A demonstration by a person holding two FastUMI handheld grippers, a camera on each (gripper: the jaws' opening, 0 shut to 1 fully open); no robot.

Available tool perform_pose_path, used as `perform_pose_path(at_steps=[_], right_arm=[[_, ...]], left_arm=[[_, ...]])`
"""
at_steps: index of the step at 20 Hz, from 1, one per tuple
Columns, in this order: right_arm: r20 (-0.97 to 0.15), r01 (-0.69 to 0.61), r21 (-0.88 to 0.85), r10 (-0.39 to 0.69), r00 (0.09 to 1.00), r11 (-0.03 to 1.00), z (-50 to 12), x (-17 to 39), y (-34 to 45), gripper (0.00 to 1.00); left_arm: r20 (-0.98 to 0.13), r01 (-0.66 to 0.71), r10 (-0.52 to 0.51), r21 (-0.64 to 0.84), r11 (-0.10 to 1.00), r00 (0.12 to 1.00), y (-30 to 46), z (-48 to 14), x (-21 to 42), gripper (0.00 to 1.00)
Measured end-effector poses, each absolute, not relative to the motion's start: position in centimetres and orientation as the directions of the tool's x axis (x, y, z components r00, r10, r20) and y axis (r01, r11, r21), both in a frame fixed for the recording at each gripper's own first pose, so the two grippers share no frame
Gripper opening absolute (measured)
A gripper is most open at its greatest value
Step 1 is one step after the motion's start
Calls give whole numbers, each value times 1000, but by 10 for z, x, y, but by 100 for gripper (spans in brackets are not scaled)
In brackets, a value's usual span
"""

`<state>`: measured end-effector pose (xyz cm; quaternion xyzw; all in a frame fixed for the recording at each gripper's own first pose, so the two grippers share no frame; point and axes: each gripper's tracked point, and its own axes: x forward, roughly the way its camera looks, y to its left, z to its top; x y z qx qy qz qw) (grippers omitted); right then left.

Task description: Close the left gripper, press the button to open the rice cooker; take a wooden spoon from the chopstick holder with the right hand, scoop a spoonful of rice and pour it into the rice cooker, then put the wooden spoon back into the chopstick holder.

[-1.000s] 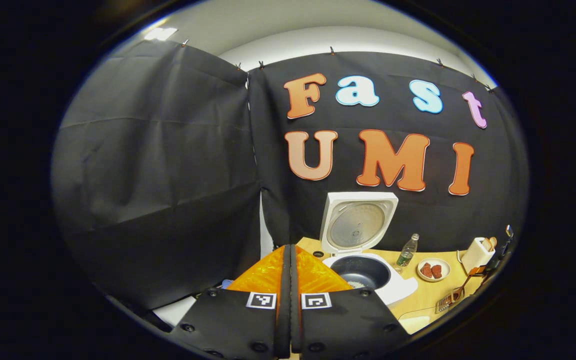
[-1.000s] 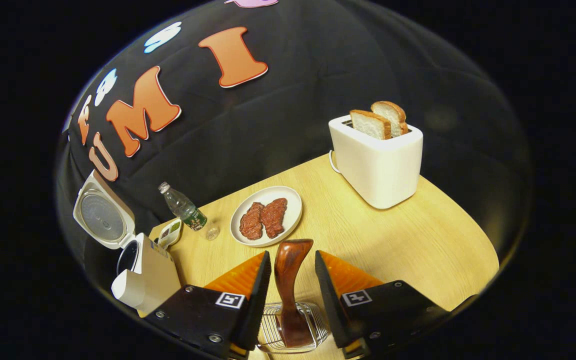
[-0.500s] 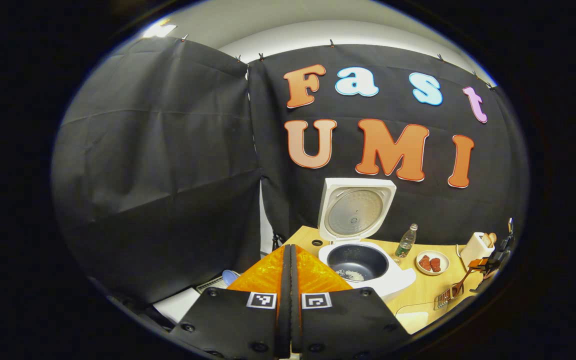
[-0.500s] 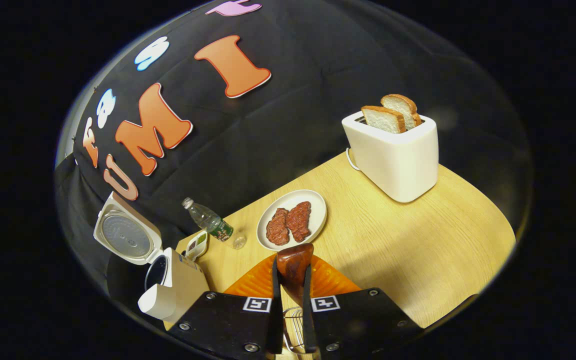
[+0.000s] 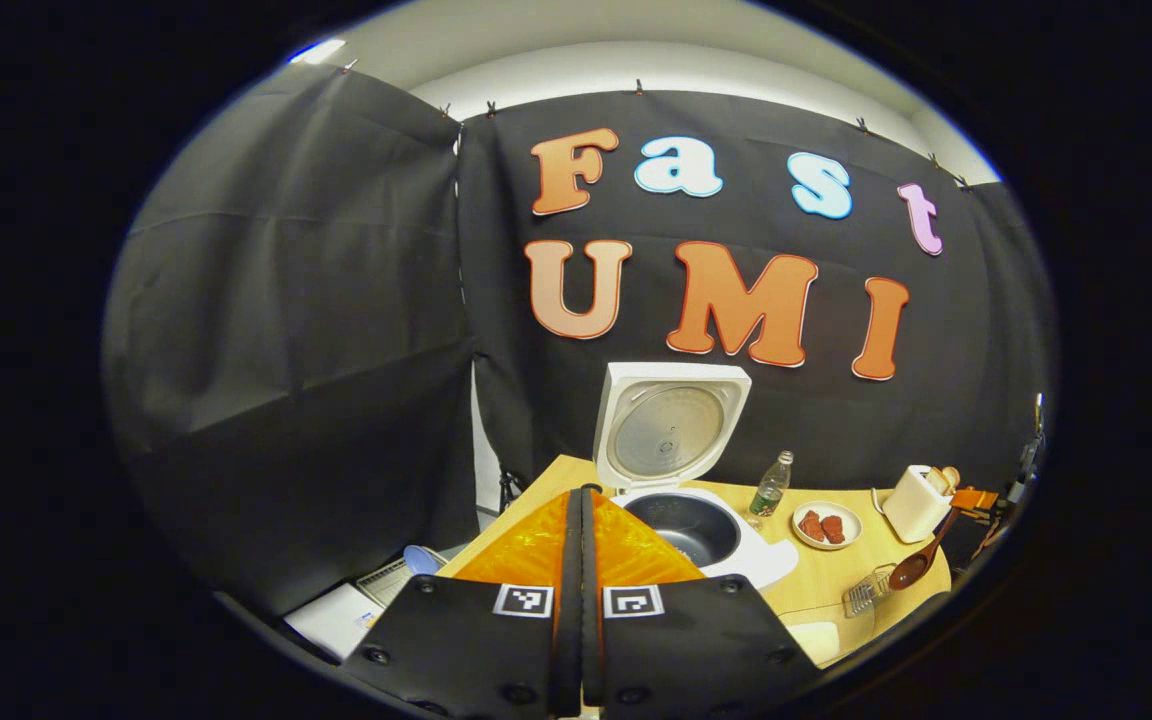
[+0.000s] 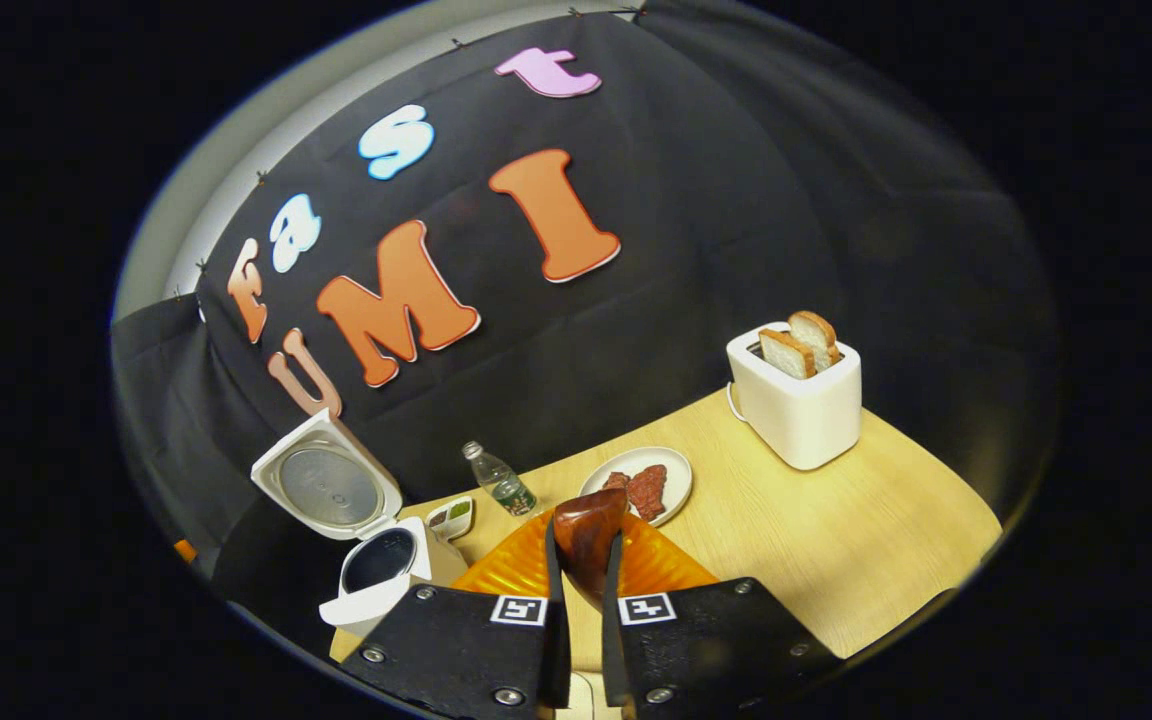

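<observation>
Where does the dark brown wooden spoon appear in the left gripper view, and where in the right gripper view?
Left gripper view: the dark brown wooden spoon hangs at the far lower right, bowl down, above the wire chopstick holder.
Right gripper view: its handle stands at bottom centre, clamped between the right gripper fingers.
Shared landmark: the white rice cooker, lid open.

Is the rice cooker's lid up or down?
Up. The rice cooker lid stands upright behind the body, and you can look into the dark inner pot.
</observation>
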<state>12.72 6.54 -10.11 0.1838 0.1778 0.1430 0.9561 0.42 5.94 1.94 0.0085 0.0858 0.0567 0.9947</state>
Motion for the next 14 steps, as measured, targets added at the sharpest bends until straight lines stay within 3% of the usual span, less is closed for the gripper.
perform_pose_path(at_steps=[8, 14], right_arm=[[-257, -267, 342, 363, 896, 901, -107, 55, 132, 12], [-268, -242, 209, 294, 917, 947, -158, 49, 161, 12]], left_arm=[[-184, 41, -35, 25, 999, 982, 62, 18, 21, 5], [-213, 74, -59, 64, 995, 975, 94, 8, 17, 5]])
